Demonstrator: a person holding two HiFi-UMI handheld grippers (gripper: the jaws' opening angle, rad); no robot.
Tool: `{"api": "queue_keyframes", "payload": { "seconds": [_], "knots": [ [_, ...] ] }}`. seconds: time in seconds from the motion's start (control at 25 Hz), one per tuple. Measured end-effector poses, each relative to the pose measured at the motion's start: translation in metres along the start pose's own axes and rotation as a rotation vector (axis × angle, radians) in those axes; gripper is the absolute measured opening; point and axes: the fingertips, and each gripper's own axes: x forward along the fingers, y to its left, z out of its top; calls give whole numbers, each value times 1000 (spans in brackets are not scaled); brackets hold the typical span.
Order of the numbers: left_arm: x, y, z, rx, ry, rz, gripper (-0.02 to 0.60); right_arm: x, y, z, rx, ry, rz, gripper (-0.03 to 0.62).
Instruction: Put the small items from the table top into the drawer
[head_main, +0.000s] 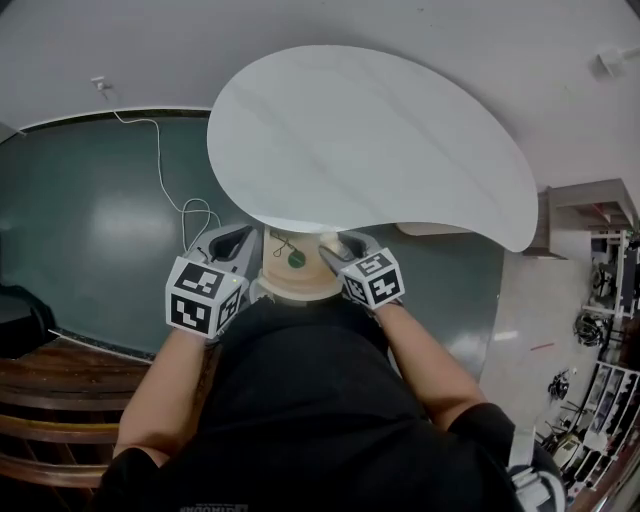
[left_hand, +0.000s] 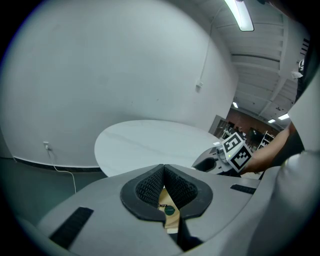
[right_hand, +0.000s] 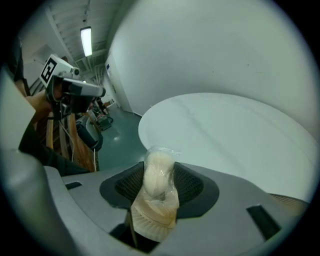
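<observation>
Own body hides most of drawer (head_main: 292, 282). Right gripper (right_hand: 160, 171) pinches wrapped cake (right_hand: 157, 187) at drawer's right edge: long side upright, paper cup end down, bottom cut off. Left gripper (left_hand: 163, 168) pads pressed together, empty. I see small green thing (left_hand: 170, 210) through gap. White table (head_main: 370, 140) beyond.

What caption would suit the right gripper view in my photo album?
A hand-held gripper clamps a wrapped snack in front of the white table.
</observation>
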Motion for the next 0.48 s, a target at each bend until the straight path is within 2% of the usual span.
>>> {"api": "queue_keyframes", "payload": {
  "seconds": [0.48],
  "knots": [
    [-6,-4,-17,-23,27,19,15,60,34,-76,-225,246,118,187]
  ]
}}
